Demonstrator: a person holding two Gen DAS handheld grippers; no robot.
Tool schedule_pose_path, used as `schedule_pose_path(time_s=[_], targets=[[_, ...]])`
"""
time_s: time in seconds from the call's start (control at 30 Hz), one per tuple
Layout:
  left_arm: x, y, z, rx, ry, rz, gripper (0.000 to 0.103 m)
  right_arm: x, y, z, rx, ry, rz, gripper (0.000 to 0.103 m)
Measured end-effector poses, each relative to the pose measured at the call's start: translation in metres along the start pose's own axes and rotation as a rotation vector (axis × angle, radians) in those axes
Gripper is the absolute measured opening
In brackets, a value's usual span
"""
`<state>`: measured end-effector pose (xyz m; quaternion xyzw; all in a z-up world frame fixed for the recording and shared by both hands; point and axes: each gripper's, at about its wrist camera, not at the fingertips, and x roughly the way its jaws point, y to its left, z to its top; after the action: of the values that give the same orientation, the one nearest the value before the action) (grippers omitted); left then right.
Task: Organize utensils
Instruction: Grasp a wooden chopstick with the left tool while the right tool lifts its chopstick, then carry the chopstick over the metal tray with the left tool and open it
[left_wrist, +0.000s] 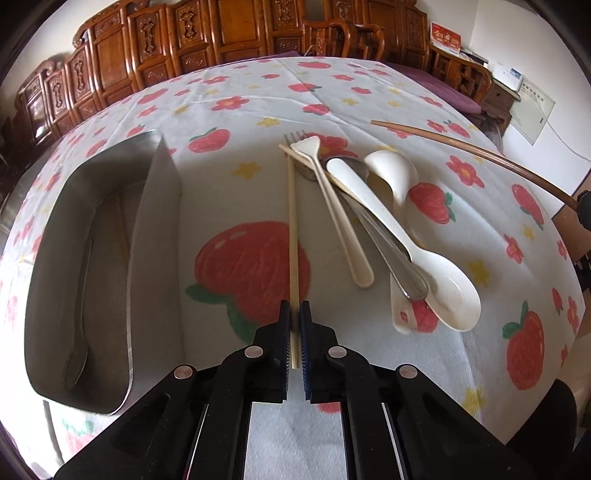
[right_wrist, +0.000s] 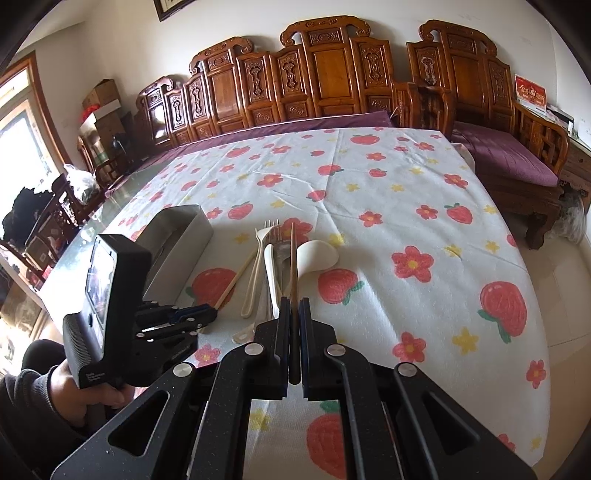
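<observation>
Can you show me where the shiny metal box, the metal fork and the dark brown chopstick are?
metal box (left_wrist: 155, 206), left wrist view, on its near side wall.
metal fork (right_wrist: 272, 224), right wrist view, on its tines.
dark brown chopstick (right_wrist: 293, 266), right wrist view, mid-shaft.

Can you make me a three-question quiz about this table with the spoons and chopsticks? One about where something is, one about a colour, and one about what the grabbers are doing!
1. Where is the metal tray compared with the utensil pile, in the left wrist view?
A. Left of it
B. Right of it
C. Under it

2. What colour is the chopstick in the right tool?
A. White
B. Dark brown
C. Green

3. What is the left tool doing?
A. Hanging open
B. Holding a spoon
C. Shut on a light chopstick

Answers:
1 A, the tray sits left of the pile.
2 B, its shaft looks dark brown.
3 C, the pale stick runs between the closed fingers.
</observation>
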<state>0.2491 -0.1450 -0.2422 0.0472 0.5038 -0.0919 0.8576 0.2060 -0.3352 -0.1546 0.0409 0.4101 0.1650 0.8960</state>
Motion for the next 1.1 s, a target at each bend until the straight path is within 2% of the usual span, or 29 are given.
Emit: schedule_pose_path(time_s=[0.3,0.4,0.6,0.87,1.1], targets=[[-0.039,0.008,-0.013,0.014,-0.027,0.019,0.004,-0.005,0.009,0.000,-0.025,-0.010,0.001,0.006],[-0.055,0.010,-0.015,0.031,-0.070,0.038,0.004,-0.006,0.013,0.000,-0.039,-0.014,0.003,0.006],[-0.085,0.023,-0.014,0.012,-0.118,0.030,0.004,-0.011,0.022,0.001,-0.058,-0.024,0.010,0.006],[-0.110,0.042,-0.011,-0.006,-0.152,0.029,0.004,-0.019,0.036,0.000,-0.092,-0.040,0.029,0.006],[-0.121,0.067,-0.011,-0.008,-0.161,0.059,0.004,-0.017,0.049,-0.003,-0.120,-0.031,0.044,0.006]])
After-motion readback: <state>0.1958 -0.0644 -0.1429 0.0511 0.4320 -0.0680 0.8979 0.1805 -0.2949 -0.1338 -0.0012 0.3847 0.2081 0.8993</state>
